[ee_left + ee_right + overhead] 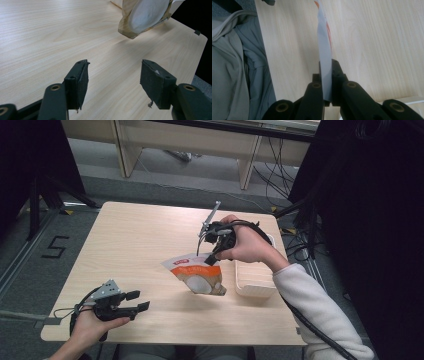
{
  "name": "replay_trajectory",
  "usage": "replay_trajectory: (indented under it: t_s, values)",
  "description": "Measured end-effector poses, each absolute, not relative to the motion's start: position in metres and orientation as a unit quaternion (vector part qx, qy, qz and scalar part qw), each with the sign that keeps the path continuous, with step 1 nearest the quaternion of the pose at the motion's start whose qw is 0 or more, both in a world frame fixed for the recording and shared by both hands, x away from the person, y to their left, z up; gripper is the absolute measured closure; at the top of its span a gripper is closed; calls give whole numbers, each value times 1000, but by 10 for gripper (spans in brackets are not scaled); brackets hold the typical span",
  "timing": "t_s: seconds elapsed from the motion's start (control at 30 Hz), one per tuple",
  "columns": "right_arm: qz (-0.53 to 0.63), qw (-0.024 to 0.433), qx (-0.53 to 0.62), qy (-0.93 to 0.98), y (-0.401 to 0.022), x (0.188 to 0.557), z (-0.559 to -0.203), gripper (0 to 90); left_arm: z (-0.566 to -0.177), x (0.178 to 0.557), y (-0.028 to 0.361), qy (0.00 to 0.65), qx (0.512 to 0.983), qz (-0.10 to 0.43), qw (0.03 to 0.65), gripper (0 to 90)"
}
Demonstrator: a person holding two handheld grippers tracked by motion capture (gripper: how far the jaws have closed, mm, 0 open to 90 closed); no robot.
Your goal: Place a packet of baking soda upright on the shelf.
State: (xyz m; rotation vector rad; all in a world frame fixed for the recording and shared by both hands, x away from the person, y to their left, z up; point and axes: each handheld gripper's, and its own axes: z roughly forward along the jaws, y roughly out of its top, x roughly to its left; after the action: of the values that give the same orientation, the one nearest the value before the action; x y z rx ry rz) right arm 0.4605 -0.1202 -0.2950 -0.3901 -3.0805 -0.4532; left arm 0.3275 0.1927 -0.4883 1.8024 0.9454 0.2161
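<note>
Item: flat printed pouch (pixel 196 276), white, orange and tan, hanging in the air just above the middle of the bench (pixel 140 245), its lower corner close to the wood but seemingly clear of it. In the left gripper view the pouch (pixel 143 16) hangs well beyond the jaws, far and to the right.

Holder: right hand-held gripper (pixel 210 260), clenched on the pouch's top edge; in its own view the thin sheet (pixel 324 62) runs straight up between the two black jaws, pinched flat.

Adjacent: white tray (pixel 255 282), just right of the pouch, near the bench's right edge.

Spare: left hand-held gripper (pixel 137 301), released, jaws apart with nothing between them, resting at the near left corner of the bench, well apart from the pouch.

Handling note (judgement): the step looks like carrying the pouch across to the tray. Keep the pinch firm on the seam, as the pouch hangs from one edge and may swing; lift the lower corner over the tray's rim before lowering, and release only once the pouch is supported.
</note>
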Motion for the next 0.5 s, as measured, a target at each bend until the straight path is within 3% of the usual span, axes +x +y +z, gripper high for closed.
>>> replay_trajectory:
  t_s: [0.5]
  values:
    - [-150,-10,-115,-982,-129,466,-283,900,-488,327,193,395,752,90,521,387]
